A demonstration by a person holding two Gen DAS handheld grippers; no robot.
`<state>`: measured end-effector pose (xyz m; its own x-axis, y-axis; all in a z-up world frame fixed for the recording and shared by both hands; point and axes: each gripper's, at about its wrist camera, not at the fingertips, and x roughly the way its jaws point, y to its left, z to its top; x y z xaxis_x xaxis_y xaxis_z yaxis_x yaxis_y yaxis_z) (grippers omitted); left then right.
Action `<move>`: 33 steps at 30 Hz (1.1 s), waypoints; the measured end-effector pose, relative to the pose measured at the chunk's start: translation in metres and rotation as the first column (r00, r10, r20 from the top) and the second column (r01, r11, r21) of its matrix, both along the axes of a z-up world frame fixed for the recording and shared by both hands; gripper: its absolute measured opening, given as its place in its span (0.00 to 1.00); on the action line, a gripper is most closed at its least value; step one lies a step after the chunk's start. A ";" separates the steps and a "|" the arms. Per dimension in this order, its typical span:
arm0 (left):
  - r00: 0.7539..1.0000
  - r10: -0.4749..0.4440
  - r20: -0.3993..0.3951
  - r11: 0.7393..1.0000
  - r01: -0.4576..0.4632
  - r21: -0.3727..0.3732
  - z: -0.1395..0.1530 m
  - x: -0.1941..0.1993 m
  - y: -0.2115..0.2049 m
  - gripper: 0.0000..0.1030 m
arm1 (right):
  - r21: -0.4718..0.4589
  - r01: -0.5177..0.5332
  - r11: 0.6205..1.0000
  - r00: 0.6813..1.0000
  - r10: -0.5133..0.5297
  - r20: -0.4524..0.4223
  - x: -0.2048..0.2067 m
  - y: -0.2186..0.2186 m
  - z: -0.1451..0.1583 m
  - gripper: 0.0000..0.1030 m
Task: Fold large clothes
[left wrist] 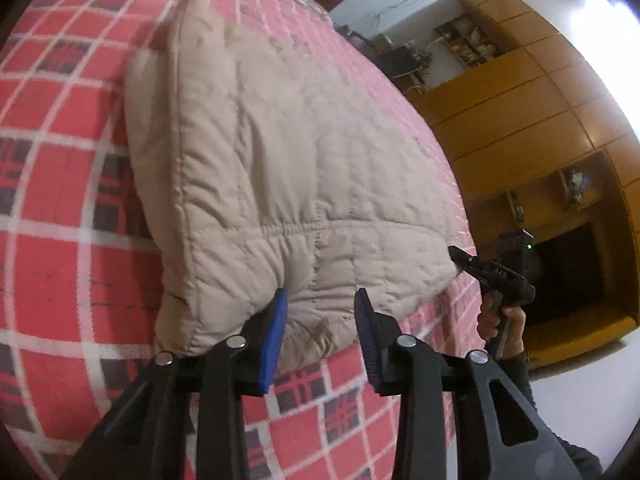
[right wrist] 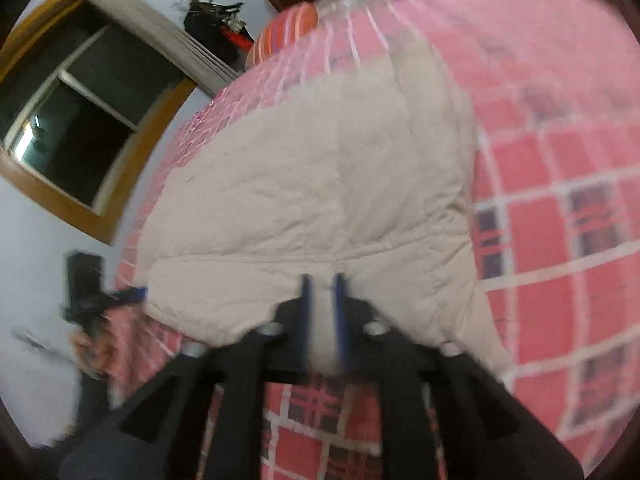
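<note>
**Quilted beige garment on a bed, both hand-held grippers at its near edge.**

The beige quilted garment (left wrist: 280, 184) lies flat on the red checked bedcover (left wrist: 60, 120). The left hand-held gripper (left wrist: 320, 320) stands wide open, its blue pads either side of the near hem, gripping nothing. The right hand-held gripper (right wrist: 322, 308) is nearly closed, apparently pinching a fold of the hem, though blur leaves the hold uncertain. Likely risks: the thick padding may slip from a shallow pinch when lifted, and lifting with only one corner held would skew the fold. The left jaws could also catch the bedcover beneath.
</note>
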<state>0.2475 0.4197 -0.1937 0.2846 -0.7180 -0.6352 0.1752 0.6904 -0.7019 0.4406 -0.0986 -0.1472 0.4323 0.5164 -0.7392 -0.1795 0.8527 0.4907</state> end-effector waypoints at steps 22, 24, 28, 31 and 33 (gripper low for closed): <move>0.966 0.127 -0.226 0.990 -0.138 -0.034 -0.034 0.123 0.097 0.87 | -0.971 0.074 0.228 0.650 0.727 0.220 -0.149 0.346 -0.054 0.76; 0.963 0.116 -0.244 0.992 -0.127 -0.029 -0.042 0.137 0.090 0.87 | -0.978 0.087 0.192 0.636 0.745 0.202 -0.139 0.362 -0.063 0.76; 0.967 0.085 -0.239 0.995 -0.096 -0.035 -0.040 0.157 0.079 0.87 | -0.981 0.107 0.165 0.624 0.756 0.195 -0.122 0.386 -0.073 0.72; 0.968 0.067 -0.242 0.997 -0.074 -0.019 -0.040 0.168 0.070 0.87 | -0.978 0.121 0.171 0.619 0.757 0.209 -0.121 0.399 -0.069 0.72; 0.968 0.059 -0.242 0.998 -0.060 0.004 -0.039 0.178 0.062 0.87 | -0.977 0.122 0.177 0.613 0.760 0.215 -0.115 0.406 -0.069 0.71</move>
